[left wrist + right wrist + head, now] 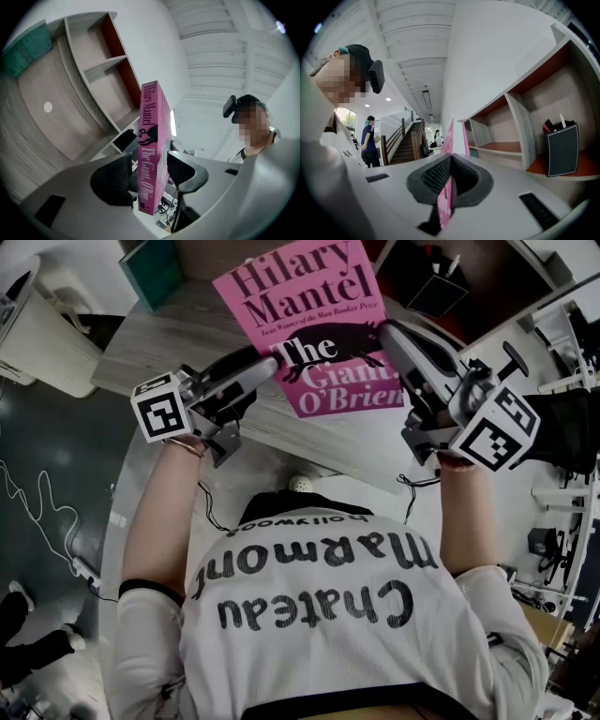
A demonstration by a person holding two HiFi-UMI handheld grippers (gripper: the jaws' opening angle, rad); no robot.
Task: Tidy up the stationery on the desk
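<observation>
A pink paperback (309, 306) is held up over the wooden desk (169, 343), cover facing me. My left gripper (267, 360) grips its lower left corner. In the left gripper view the book's spine (151, 136) stands upright between the two dark pads of the left gripper (151, 173), which close on it. My right gripper (394, 334) holds the book's right edge. In the right gripper view the right gripper (450, 176) has its pads pressed together on a thin pink edge of the book (451, 136).
A teal book (150, 268) stands at the desk's far left, also in the left gripper view (26, 49). A black pen holder (562, 150) sits in an open shelf unit (525, 126) at the back. A person (369, 140) stands far off by a staircase.
</observation>
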